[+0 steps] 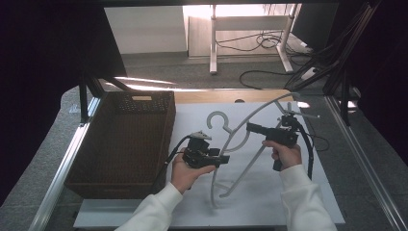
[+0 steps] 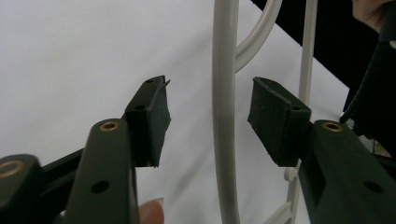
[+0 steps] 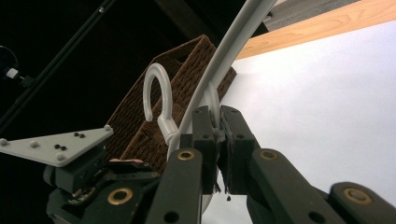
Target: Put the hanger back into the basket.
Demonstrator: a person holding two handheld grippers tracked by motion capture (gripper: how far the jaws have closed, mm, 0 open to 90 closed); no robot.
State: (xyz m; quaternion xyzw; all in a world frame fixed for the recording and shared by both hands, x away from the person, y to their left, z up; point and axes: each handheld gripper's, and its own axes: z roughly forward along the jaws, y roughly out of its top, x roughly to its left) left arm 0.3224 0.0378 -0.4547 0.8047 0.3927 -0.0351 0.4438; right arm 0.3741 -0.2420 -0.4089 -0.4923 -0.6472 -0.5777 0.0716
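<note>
A white plastic hanger (image 1: 212,190) is held tilted above the white board. My right gripper (image 1: 250,127) is shut on it at the neck, just below the hook (image 3: 156,93), with both jaws (image 3: 218,126) pinched on the plastic. My left gripper (image 1: 222,159) reaches in from the left at the hanger's curved arm (image 2: 224,93). That arm runs upright between the left gripper's (image 2: 212,109) two pads, nearer the right pad. Gaps show on both sides, so the pads are not pressing and the gripper is open.
A dark woven basket (image 1: 139,97) stands to the left of the white board (image 1: 288,202), close beside my left hand. Metal rails run along both table sides. Beyond the far edge are a table leg and cables on the floor.
</note>
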